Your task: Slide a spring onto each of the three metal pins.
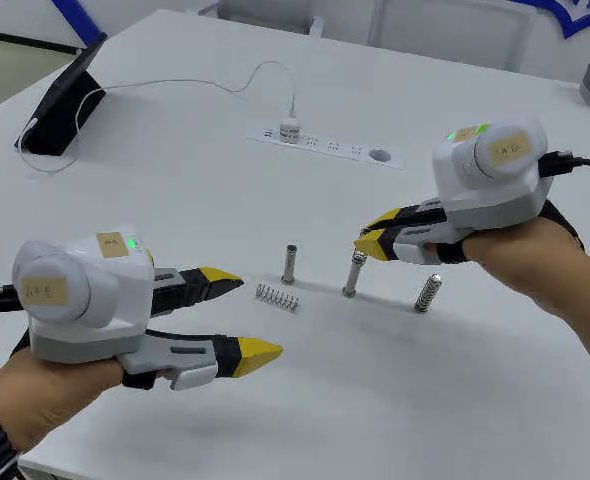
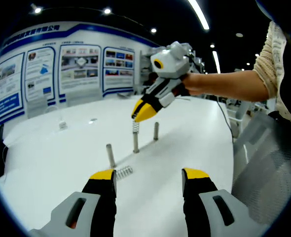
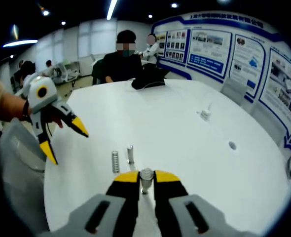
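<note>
Head view | loose spring (image 1: pixel 277 297) flat, axis left-right | bare pin (image 1: pixel 289 264) upright

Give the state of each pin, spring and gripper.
left pin: bare.
middle pin: carries middle spring near its top.
right pin: carries right spring.
loose spring: lying on the table.
left gripper: open, empty.
right gripper: shut on middle spring.

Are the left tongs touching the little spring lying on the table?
Apart. In the head view, bare table shows between the loose spring and the nearer yellow tip of the left tongs.
</note>
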A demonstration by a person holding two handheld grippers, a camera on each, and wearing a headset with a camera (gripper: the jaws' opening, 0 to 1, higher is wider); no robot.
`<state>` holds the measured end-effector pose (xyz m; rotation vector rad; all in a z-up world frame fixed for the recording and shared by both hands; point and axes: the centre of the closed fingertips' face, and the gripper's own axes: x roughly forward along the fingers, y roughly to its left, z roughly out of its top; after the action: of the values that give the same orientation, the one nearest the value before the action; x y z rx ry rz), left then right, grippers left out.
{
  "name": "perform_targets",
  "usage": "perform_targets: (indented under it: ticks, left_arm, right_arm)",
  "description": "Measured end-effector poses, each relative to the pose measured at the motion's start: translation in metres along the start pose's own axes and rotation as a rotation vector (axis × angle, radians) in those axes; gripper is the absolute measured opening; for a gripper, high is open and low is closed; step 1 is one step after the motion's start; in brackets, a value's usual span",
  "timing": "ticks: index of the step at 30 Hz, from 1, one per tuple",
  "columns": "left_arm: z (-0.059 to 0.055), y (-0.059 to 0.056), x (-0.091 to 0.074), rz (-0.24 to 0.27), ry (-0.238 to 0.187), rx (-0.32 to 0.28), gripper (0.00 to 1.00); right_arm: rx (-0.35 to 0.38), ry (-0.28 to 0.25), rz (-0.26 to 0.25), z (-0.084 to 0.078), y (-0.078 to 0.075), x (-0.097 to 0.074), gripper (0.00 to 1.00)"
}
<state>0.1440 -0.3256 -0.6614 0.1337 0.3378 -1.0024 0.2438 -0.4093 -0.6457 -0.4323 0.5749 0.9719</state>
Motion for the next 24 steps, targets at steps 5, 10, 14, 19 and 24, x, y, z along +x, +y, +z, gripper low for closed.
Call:
perform_targets:
  ticks: [5, 10, 14, 19, 24]
  left_arm:
    - [0.001, 0.001, 0.002, -0.004, -0.004, -0.003, 0.54]
    - [-0.002, 0.002, 0.003, -0.009, -0.001, -0.006, 0.54]
    - [-0.004, 0.002, 0.003, -0.011, 0.003, -0.011, 0.54]
    - [-0.006, 0.003, 0.002, -0.008, 0.007, -0.015, 0.54]
    - [-0.007, 0.003, 0.001, -0.006, 0.008, -0.018, 0.54]
  right_arm:
    - [0.010, 0.009, -0.002, -0.006, -0.001, 0.004, 0.12]
    - [0.025, 0.017, -0.005, -0.013, -0.002, 0.011, 0.12]
    - [0.034, 0.027, -0.005, -0.019, -0.001, 0.018, 0.12]
    - [0.047, 0.041, -0.004, -0.027, -0.001, 0.024, 0.12]
    - [0.060, 0.049, -0.008, -0.034, -0.003, 0.029, 0.12]
